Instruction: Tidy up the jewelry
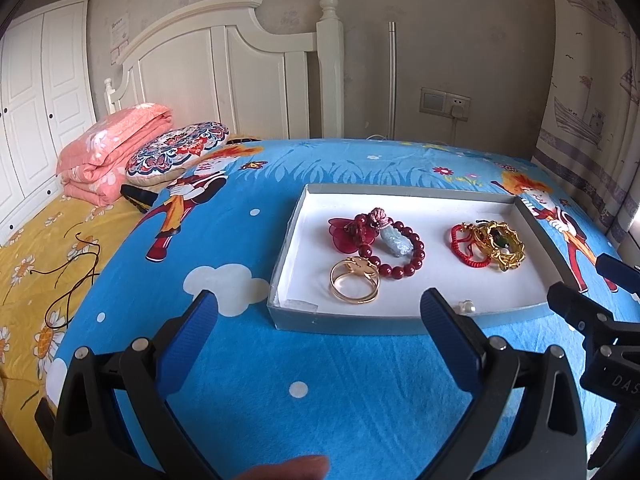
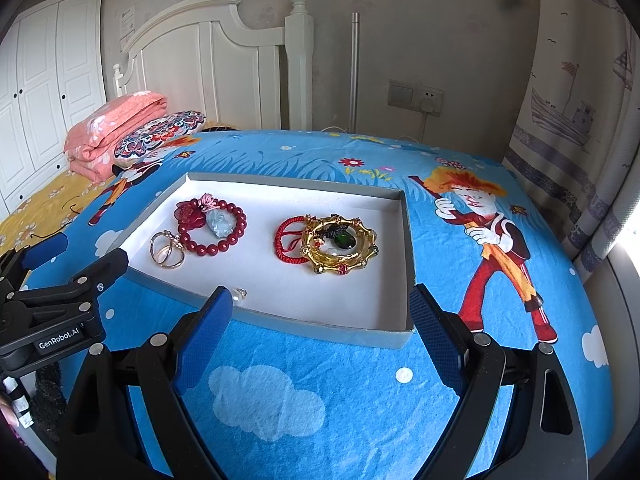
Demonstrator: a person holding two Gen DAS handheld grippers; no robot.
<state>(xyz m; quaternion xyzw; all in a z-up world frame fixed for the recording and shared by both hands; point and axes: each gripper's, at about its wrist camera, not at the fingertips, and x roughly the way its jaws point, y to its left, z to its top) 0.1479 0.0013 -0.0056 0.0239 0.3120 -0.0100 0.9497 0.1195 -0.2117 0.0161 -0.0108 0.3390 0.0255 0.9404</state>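
Note:
A shallow white-lined grey box point(image 1: 404, 322) point(image 2: 320, 332) lies on a blue cartoon cloth. Inside are a dark red bead bracelet point(image 1: 400, 256) point(image 2: 224, 232) with a pale blue pendant and red flower, a gold ring point(image 1: 354, 283) point(image 2: 167, 254), a red cord bracelet point(image 1: 464, 244) point(image 2: 286, 236), a gold bangle point(image 1: 500, 246) point(image 2: 340, 248) with a green stone, and a small clear stud point(image 1: 466, 306) point(image 2: 239, 294) by the near wall. My left gripper point(image 1: 320, 308) is open and empty, just short of the box. My right gripper point(image 2: 320, 304) is open and empty at the box's near wall.
The blue cloth point(image 1: 280, 380) covers a raised surface on a bed with a yellow flowered sheet point(image 1: 36, 256). A folded pink quilt point(image 1: 112, 148) and patterned cushion point(image 1: 176, 152) lie at the back left. A dark cord point(image 1: 68, 292) lies on the sheet. Curtain point(image 2: 580, 140) at right.

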